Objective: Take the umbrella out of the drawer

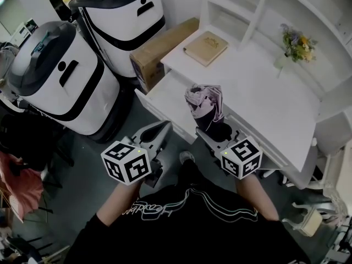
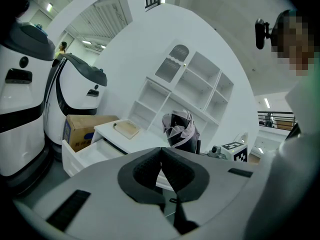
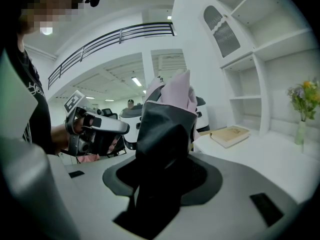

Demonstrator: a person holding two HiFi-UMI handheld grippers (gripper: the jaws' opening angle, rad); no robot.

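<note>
A folded pink and black umbrella (image 1: 206, 106) stands upright in my right gripper (image 1: 214, 133), which is shut on its black lower part, in front of the white desk (image 1: 264, 92). In the right gripper view the umbrella (image 3: 167, 129) fills the space between the jaws of the right gripper (image 3: 162, 171). The open white drawer (image 1: 165, 95) juts out at the desk's left end, and its inside looks bare. My left gripper (image 1: 155, 135) hangs just in front of the drawer, shut with nothing in it. In the left gripper view the pads of the left gripper (image 2: 161, 151) meet, with the umbrella (image 2: 181, 130) beyond them.
A tan book (image 1: 205, 48) lies at the desk's far left, and a vase of flowers (image 1: 297, 45) stands at the back right. A cardboard box (image 1: 159, 51) and two large white machines (image 1: 60, 76) stand left of the drawer. A white chair (image 1: 308, 213) is at lower right.
</note>
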